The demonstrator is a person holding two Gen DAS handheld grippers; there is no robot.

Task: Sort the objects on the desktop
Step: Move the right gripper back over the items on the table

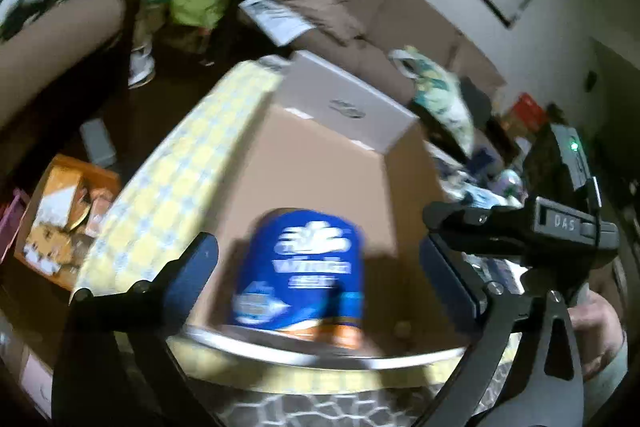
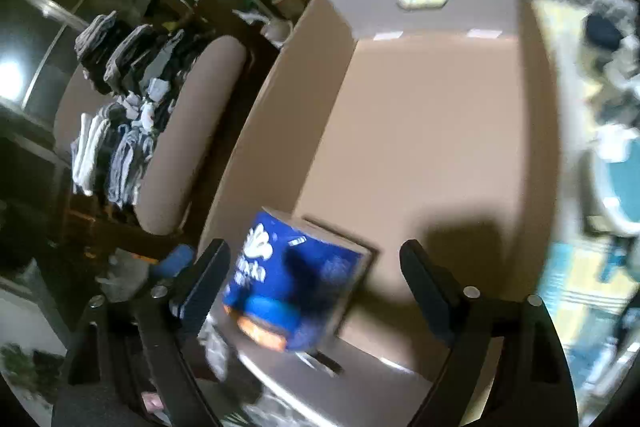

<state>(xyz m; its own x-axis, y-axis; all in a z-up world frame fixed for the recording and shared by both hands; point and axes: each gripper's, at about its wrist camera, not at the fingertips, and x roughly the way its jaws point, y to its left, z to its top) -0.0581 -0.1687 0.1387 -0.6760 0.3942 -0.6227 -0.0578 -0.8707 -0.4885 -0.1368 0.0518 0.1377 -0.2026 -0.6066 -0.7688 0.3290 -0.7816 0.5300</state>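
"DAS" on right claw [image 1: 440,227]; blue pack's [image 1: 300,275] print blurred

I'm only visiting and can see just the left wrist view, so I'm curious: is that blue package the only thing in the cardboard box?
Observer: Nearly. In the right wrist view the cardboard box floor is bare beyond the blue package, except for a flat brown piece against it, too blurred to name.
Visitor: Is the other gripper holding the package?
Observer: No. The right gripper is open; the package sits close to one finger, unpinched.
Visitor: What's beside the box over there?
Observer: Folded clothes stacked on a beige seat.
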